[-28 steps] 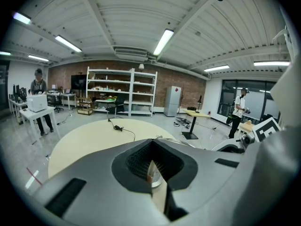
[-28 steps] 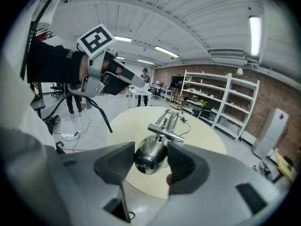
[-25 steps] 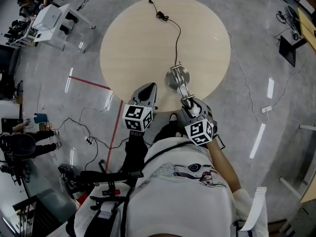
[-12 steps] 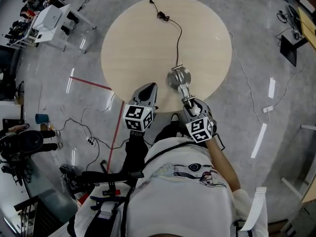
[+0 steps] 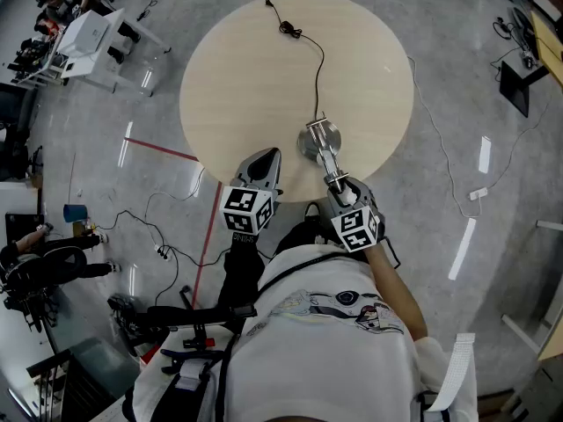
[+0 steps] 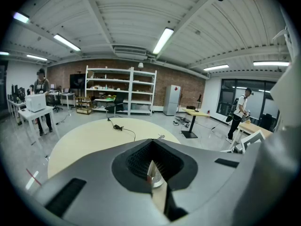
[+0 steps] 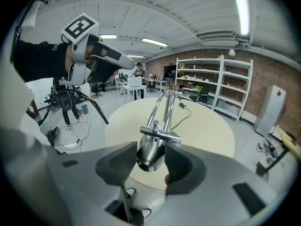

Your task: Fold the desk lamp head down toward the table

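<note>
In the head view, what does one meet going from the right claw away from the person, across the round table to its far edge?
right claw → lamp arm → lamp base → black cable → plug

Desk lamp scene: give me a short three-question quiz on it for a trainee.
1. True or false: the lamp base stands on the floor.
2. What sits between the right gripper's jaws? A) cable B) lamp head C) nothing
3. What shape is the table?

Key: 1 false, it stands on the table. 2 B; the jaws have just been closing on it. 3 round.
</note>
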